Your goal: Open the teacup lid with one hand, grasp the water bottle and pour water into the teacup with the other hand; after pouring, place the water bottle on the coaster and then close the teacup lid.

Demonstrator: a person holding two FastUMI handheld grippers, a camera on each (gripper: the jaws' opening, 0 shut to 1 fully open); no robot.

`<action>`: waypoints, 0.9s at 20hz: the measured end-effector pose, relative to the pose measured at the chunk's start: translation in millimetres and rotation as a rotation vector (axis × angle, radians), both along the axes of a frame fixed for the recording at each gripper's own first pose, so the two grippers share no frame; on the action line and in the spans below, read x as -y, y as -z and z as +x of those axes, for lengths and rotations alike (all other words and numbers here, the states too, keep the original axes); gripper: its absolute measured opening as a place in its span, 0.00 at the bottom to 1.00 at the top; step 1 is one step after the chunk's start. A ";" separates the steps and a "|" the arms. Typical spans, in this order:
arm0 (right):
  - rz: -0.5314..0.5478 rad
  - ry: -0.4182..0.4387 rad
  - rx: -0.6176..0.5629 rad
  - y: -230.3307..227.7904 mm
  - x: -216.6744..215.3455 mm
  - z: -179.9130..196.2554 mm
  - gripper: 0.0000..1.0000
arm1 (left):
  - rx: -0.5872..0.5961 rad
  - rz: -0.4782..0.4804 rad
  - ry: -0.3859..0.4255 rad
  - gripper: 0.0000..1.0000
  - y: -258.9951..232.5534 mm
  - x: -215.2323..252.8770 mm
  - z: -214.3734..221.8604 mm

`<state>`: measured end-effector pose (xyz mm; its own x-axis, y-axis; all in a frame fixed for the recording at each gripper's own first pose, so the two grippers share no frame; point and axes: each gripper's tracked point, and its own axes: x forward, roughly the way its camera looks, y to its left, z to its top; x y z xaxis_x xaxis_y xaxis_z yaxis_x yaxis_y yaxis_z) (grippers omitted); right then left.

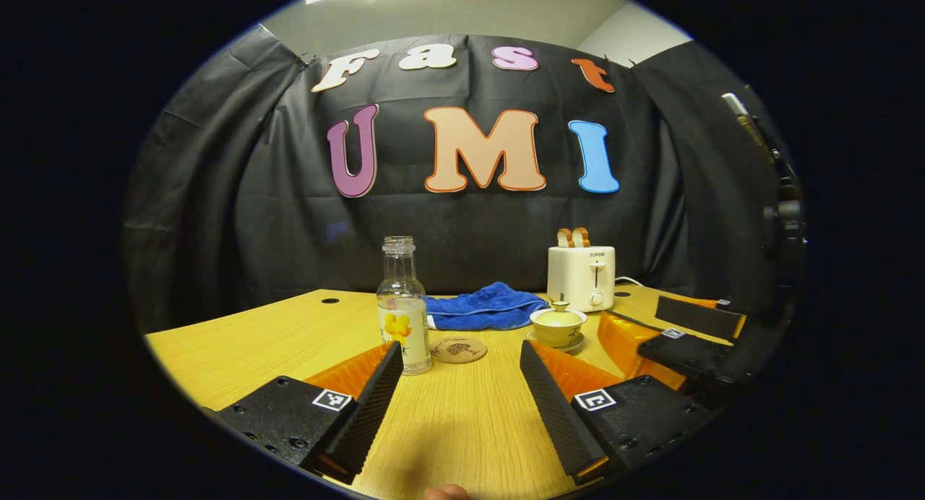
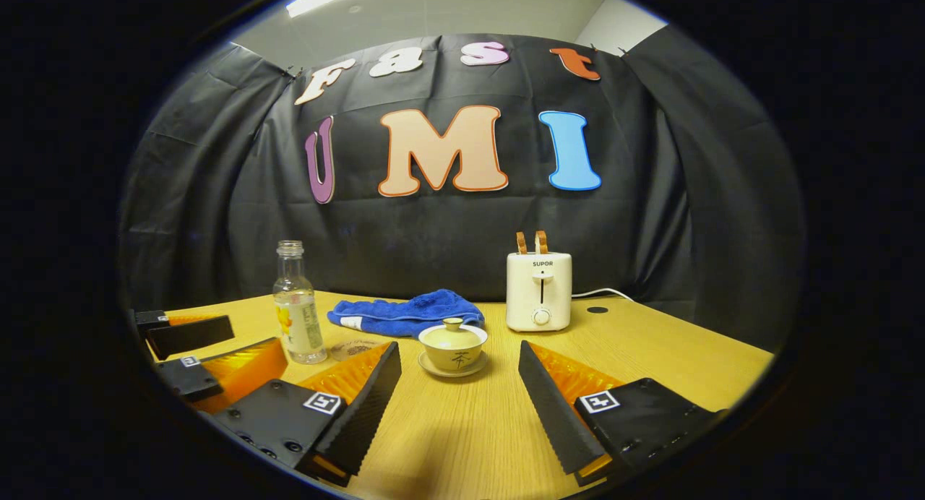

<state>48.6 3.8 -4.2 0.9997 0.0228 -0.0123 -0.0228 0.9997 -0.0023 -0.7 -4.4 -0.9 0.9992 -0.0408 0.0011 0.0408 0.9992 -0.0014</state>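
A clear, uncapped water bottle (image 1: 403, 316) (image 2: 297, 308) with a yellow label stands upright on the wooden table (image 1: 238, 348). A round brown coaster (image 1: 458, 350) (image 2: 353, 349) lies just right of it. The yellowish teacup (image 1: 558, 326) (image 2: 453, 347) sits on its saucer with the lid on. My left gripper (image 1: 462, 359) is open, short of the bottle and coaster, nothing between its fingers. My right gripper (image 2: 459, 359) is open, with the teacup just beyond its fingertips. The right gripper (image 1: 686, 337) also shows at the right of the left gripper view, the left gripper (image 2: 209, 355) at the left of the right gripper view.
A blue towel (image 1: 480, 306) (image 2: 406, 312) lies crumpled behind the coaster. A white toaster (image 1: 580, 276) (image 2: 538, 290) with two slices stands at the back right, its cord trailing right. The black cloth wall closes the back of the table.
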 end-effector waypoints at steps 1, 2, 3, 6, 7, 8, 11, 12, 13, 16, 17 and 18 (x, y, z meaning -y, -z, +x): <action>-0.001 -0.003 0.003 0.5 -0.6 11.7 1.00 | 0.000 0.000 -0.002 0.95 0.0 -1.4 -0.3; 0.001 -0.002 -0.003 0.9 -0.5 24.0 1.00 | 0.000 0.000 -0.006 0.95 -1.1 -3.0 0.1; -0.006 -0.008 -0.019 4.4 -1.4 36.9 1.00 | -0.001 0.000 -0.008 0.95 -0.1 -4.3 -0.1; -0.044 -0.019 -0.073 13.2 -3.9 71.0 1.00 | -0.001 0.001 -0.014 0.95 -0.1 -6.9 -0.6; -0.060 -0.025 -0.068 11.9 -5.1 80.4 1.00 | 0.000 0.001 -0.015 0.95 0.1 -7.0 0.0; -0.071 -0.031 -0.070 12.2 -7.0 89.1 1.00 | -0.001 0.001 -0.015 0.95 -0.6 -7.6 -0.2; -0.079 -0.054 -0.098 19.4 -13.6 112.1 1.00 | -0.001 0.001 -0.017 0.95 1.1 -8.2 -0.1; -0.070 -0.062 -0.109 21.6 -15.1 119.3 1.00 | 0.000 0.001 -0.017 0.95 1.0 -8.2 -0.8; -0.059 -0.071 -0.125 23.9 -17.5 125.9 1.00 | 0.000 0.001 -0.017 0.95 0.7 -8.4 0.2; -0.032 -0.096 -0.152 30.5 -20.2 140.0 1.00 | 0.000 0.000 -0.017 0.95 0.6 -8.0 -0.2; -0.027 -0.095 -0.156 30.9 -21.8 147.8 0.94 | 0.000 0.000 -0.018 0.95 0.9 -8.0 -0.3; -0.022 -0.096 -0.155 29.7 -22.7 152.2 0.93 | 0.000 0.000 -0.018 0.95 1.1 -7.8 -0.4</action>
<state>200.9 26.5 -33.9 0.9790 0.1161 -0.1675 -0.1200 0.9927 -0.0135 -1.1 3.3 -2.0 0.9997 -0.0232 0.0012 0.0232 0.9997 -0.0013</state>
